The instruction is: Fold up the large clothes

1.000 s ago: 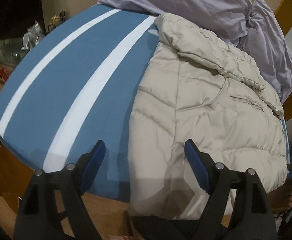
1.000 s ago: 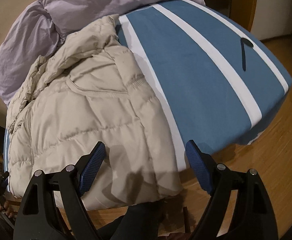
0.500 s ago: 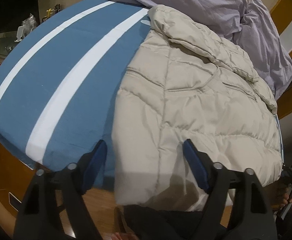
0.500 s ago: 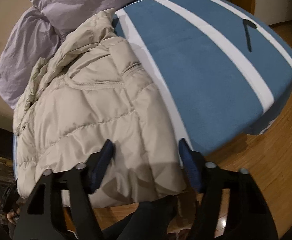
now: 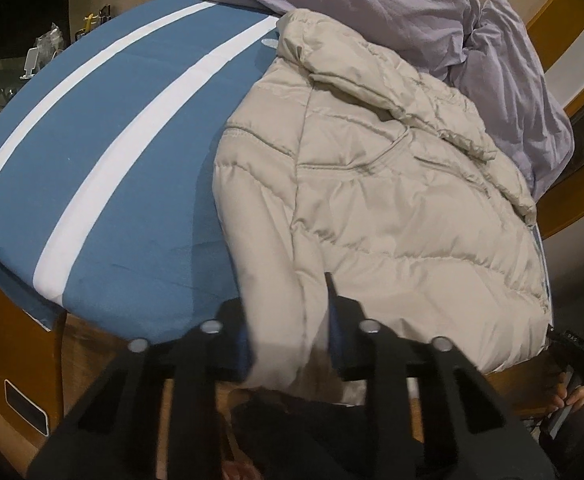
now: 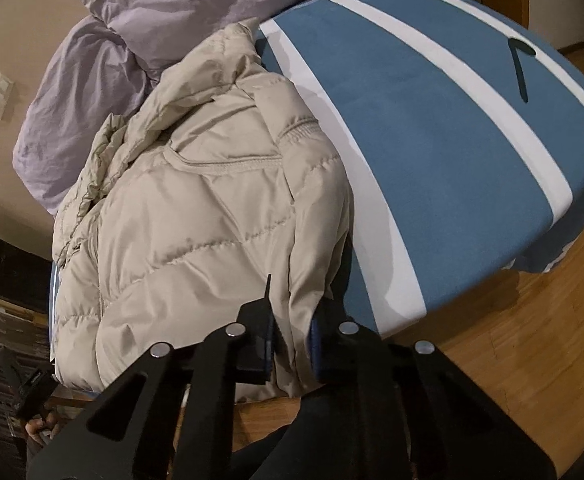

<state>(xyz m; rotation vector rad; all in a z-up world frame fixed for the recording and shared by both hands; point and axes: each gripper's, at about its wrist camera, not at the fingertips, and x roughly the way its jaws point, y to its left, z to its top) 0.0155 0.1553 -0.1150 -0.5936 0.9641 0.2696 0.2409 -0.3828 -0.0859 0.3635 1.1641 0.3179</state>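
Now both grippers are clenched on the near hem of the beige puffer jacket (image 5: 392,184), which lies spread on the blue, white-striped bed (image 5: 123,184) beside a crumpled lilac duvet (image 5: 372,4). At one hem corner, the left gripper (image 5: 287,336) pinches a fold of fabric between its fingers; the right gripper (image 6: 292,340) pinches the other corner likewise. A dark strap (image 6: 520,68) lies on the bed, well apart from the jacket.
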